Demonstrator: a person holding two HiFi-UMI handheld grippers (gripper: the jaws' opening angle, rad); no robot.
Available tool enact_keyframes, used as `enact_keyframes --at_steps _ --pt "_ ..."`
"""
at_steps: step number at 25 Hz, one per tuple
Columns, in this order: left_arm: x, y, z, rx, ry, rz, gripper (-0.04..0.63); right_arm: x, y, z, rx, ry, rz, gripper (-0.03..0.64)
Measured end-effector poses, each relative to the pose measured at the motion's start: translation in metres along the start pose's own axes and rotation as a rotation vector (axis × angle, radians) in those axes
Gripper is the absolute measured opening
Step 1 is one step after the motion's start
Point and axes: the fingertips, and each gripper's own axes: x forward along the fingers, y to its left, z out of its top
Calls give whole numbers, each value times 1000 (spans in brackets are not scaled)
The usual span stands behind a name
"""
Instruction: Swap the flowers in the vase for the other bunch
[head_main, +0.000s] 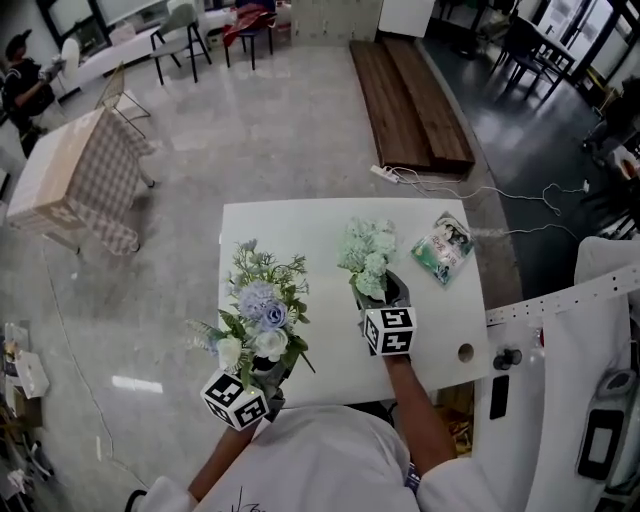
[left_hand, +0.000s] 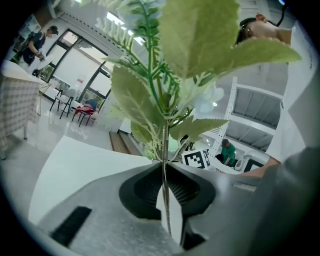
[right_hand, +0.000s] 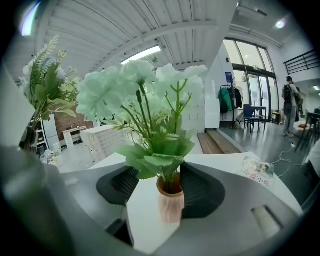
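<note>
My left gripper (head_main: 268, 372) is shut on the thin stem (left_hand: 164, 165) of a blue and white bunch (head_main: 262, 305), held upright over the white table's (head_main: 300, 225) front left part. A pale green bunch (head_main: 368, 250) stands in a small pink ribbed vase (right_hand: 170, 202) near the table's middle. My right gripper (head_main: 385, 292) is closed around that vase; the right pad touches it and leaves cover the left side. In the head view the green flowers hide the vase. The blue bunch (right_hand: 47, 85) shows at the left of the right gripper view.
A booklet (head_main: 444, 248) lies on the table's far right part. A white frame with holes (head_main: 570, 300) stands close on the right. On the floor beyond are wooden benches (head_main: 410, 95), a cable (head_main: 450, 185) and a checked-cloth table (head_main: 75, 180).
</note>
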Motion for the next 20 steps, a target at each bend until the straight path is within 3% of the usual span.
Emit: enact_keyframes --at_steps 6,13,20 --pt "-2 6 7 43 -54 35 31 -1 23 0 -12 -9 74 268" --pt "20 -3 7 16 -138 91 29 -2 24 1 -31 0 160 276" --pt "20 -7 12 30 -143 114 28 5 21 1 -17 -18 152 275"
